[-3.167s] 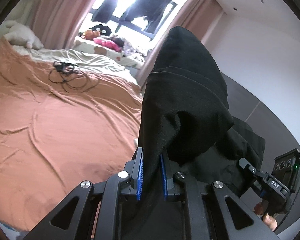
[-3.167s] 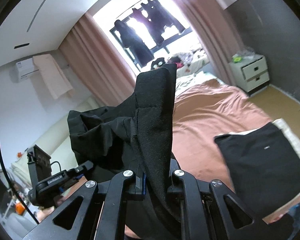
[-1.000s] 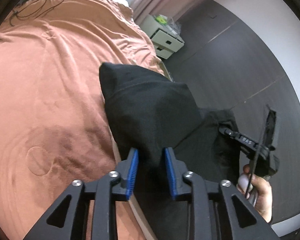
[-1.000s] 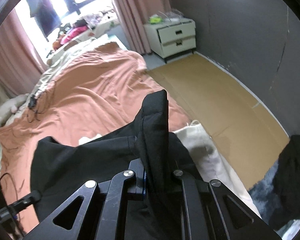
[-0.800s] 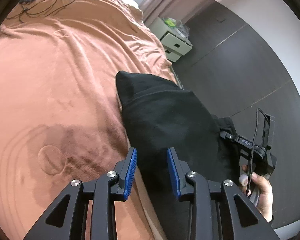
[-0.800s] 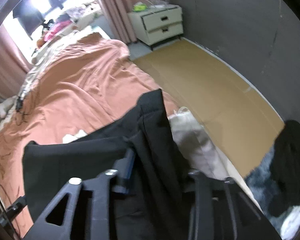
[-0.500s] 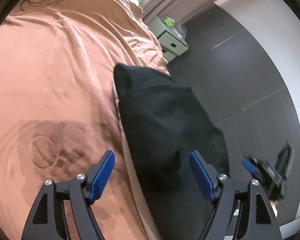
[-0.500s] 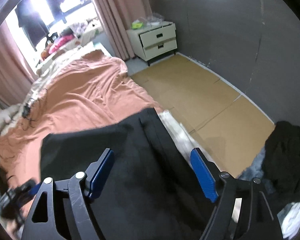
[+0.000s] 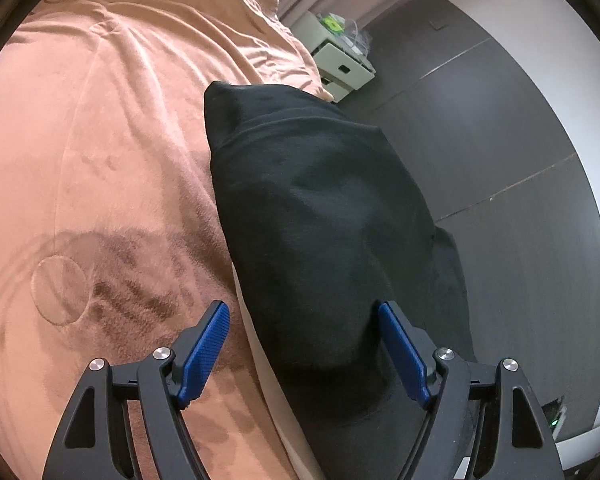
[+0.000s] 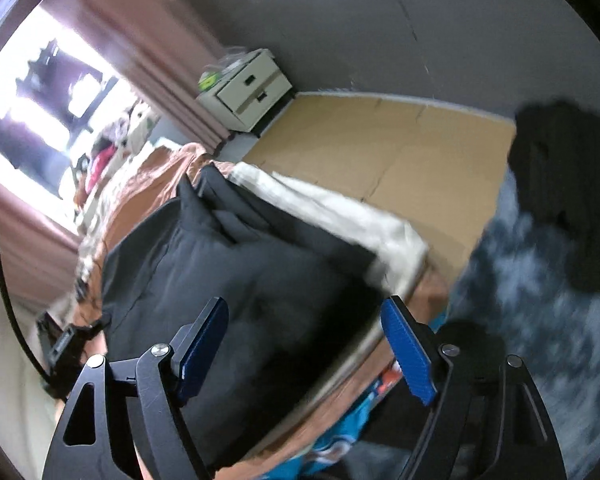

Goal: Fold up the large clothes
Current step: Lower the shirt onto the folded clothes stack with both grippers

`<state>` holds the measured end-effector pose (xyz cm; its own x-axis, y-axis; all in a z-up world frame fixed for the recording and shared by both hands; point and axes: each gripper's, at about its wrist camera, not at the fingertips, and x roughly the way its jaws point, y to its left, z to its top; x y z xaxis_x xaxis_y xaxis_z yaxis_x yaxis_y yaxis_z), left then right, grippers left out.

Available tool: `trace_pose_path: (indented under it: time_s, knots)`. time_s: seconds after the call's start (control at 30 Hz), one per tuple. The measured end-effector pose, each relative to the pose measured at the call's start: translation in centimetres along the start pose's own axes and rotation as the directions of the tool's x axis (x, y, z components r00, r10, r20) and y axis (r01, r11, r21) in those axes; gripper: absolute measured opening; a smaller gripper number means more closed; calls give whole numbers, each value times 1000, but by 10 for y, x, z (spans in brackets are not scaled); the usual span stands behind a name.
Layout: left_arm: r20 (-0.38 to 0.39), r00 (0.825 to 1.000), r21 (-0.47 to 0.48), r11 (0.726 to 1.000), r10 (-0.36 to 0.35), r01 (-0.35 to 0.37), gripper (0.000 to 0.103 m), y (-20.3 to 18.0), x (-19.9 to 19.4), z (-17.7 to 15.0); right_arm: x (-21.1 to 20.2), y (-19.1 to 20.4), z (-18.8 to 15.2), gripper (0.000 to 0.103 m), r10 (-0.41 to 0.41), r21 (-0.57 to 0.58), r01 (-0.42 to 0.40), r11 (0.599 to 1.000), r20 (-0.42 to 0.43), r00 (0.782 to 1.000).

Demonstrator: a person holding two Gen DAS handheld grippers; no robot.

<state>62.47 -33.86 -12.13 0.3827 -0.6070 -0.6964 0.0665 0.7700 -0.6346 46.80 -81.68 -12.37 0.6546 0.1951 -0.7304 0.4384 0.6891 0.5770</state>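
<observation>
1. Centrally, a black garment (image 9: 316, 216) is shown lying in a folded heap along the right edge of the bed, partly over a pale cream sheet (image 10: 340, 208) that is exposed at that edge.
2. From the right wrist view the same garment (image 10: 236, 272) is seen as a dark, creased mass, with one narrow fold (image 10: 204, 184) raised at its far end; this view is blurred.
3. The left gripper (image 9: 304, 344) is held over the near end of the garment; its blue pads (image 9: 206, 344) are spread wide, having just been opened. The cloth lies between them; the right pad seems to touch it, yet nothing is clamped.
4. The right gripper (image 10: 306, 344) is likewise shown with its blue pads (image 10: 408, 348) wide apart after just opening, and nothing is gripped.
5. An orange-brown bedspread (image 9: 100, 160) is spread to the left of the garment.
6. A pale bedside cabinet (image 10: 248, 88) is placed far off beside pink curtains (image 10: 156, 60).
7. Brown cardboard flooring (image 10: 380, 144) and a dark grey wall (image 9: 500, 160) are seen to the right.
</observation>
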Motion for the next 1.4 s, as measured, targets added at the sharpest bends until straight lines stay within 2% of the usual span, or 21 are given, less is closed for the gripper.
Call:
trace_pose_path:
  time_s: [0.07, 0.1, 0.17, 0.23, 0.27, 0.4, 0.43, 0.47, 0.57, 0.67, 0.77, 0.9, 1.13, 1.4]
  knots:
    - [0, 1000, 5, 1000, 7, -7, 78, -1, 2, 1, 12, -12, -7, 79, 3, 57, -3, 998, -5, 1000]
    - [7, 1000, 14, 1000, 19, -19, 78, -3, 3, 0, 19, -18, -8, 79, 32, 85, -31, 996, -12, 999]
    - [26, 999, 41, 998, 42, -43, 74, -9, 3, -1, 26, -21, -10, 79, 62, 96, -61, 994, -8, 998]
    - [29, 998, 65, 996, 51, -53, 66, -15, 3, -1, 33, -17, -7, 79, 75, 91, -76, 993, 10, 997]
    - [31, 998, 64, 996, 58, -60, 65, -16, 3, -1, 37, -15, -5, 79, 91, 90, -91, 992, 9, 996]
    - [28, 996, 58, 994, 90, -91, 61, -23, 7, 2, 67, -15, 3, 79, 136, 146, -126, 981, -60, 989]
    - [28, 995, 69, 993, 97, -99, 59, -27, 8, 3, 72, -13, 5, 72, 139, 141, -130, 981, -60, 988]
    - [25, 994, 82, 991, 104, -105, 57, -31, 11, 5, 72, -10, 7, 61, 129, 129, -121, 984, -53, 990]
    - [18, 994, 116, 987, 112, -114, 53, -44, 15, 12, 63, 2, 5, 40, 112, 77, -110, 991, -20, 994]
    - [6, 992, 147, 981, 128, -127, 53, -57, 25, 22, 53, 6, 3, 29, 100, 43, -100, 994, -7, 995]
    - [4, 991, 179, 975, 136, -135, 53, -65, 34, 31, 41, 7, -3, 24, 95, 32, -95, 995, 14, 995]
    - [-5, 989, 203, 969, 146, -142, 53, -66, 43, 38, 33, 13, -12, 21, 67, 7, -67, 998, 39, 997]
    - [-12, 991, 201, 971, 133, -128, 53, -57, 36, 36, 36, 22, 5, 17, 23, -24, -21, 999, 59, 998]
    - [-2, 994, 232, 967, 110, -106, 53, -64, 12, 26, 33, 7, 15, 16, -46, 38, 42, 998, 100, 994]
